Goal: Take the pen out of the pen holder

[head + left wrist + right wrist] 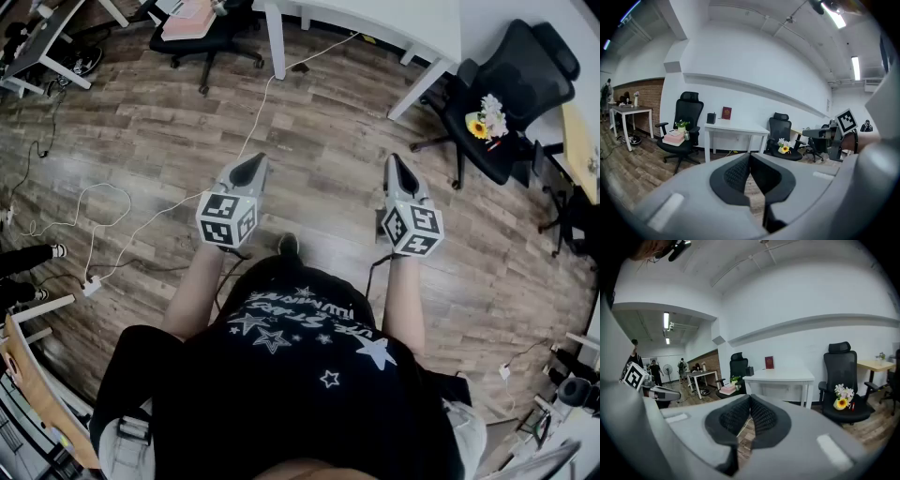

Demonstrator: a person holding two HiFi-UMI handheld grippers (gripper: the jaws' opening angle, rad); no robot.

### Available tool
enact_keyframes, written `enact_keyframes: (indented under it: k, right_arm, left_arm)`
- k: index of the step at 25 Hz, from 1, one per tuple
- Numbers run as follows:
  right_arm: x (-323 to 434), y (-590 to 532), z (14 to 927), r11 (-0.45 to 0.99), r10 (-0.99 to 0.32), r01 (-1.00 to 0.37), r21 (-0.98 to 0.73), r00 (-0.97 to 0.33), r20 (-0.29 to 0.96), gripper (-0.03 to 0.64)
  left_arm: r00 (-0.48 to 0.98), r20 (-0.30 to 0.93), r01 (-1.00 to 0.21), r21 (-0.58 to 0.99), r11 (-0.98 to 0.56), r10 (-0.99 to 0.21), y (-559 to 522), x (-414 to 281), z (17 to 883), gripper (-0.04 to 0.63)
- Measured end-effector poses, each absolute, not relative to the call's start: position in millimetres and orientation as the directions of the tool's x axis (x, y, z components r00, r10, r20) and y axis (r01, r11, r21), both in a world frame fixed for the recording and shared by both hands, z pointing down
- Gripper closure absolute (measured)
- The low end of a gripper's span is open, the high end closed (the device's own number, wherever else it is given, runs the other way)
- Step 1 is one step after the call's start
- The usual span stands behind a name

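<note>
Both the grey left hand-held gripper point(251, 167) and its right hand-held gripper point(397, 164) twin hang over the wood-plank floor with jaws pressed together on nothing. No pen is visible; the likely pen holder, a small dark box point(711, 118), stands on the white tabletop point(375, 23) well ahead, left of the left jaws' line and nearly centred for the right. A white cable point(267, 94) crosses the floor between, and black office chairs point(511, 75) flank the tabletop.

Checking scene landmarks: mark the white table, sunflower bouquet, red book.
white table point(736, 129): left gripper view, tabletop front edge.
sunflower bouquet point(842, 403): right gripper view, yellow bloom.
red book point(769, 362): right gripper view, cover centre.
</note>
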State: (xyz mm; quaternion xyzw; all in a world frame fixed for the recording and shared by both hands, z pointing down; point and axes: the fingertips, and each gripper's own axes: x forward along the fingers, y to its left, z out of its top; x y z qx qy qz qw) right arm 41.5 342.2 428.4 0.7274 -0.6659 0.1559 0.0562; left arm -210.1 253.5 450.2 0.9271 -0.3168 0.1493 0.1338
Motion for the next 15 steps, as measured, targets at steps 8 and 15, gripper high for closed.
enact_keyframes:
  k: [8, 15]
  right_arm:
    - [47.6, 332.0, 430.9, -0.104, -0.953, -0.985, -0.137, 0.059, 0.297, 0.612]
    - [46.3, 291.4, 432.7, -0.119, -0.955, -0.985, -0.129, 0.078, 0.286, 0.612]
  left_arm:
    - [0.761, 0.37, -0.615, 0.147, -0.775, -0.533, 248.8, -198.9, 455.5, 0.584]
    - [0.769, 0.354, -0.61, 0.155, -0.777, -0.533, 201.1, -199.2, 455.7, 0.584]
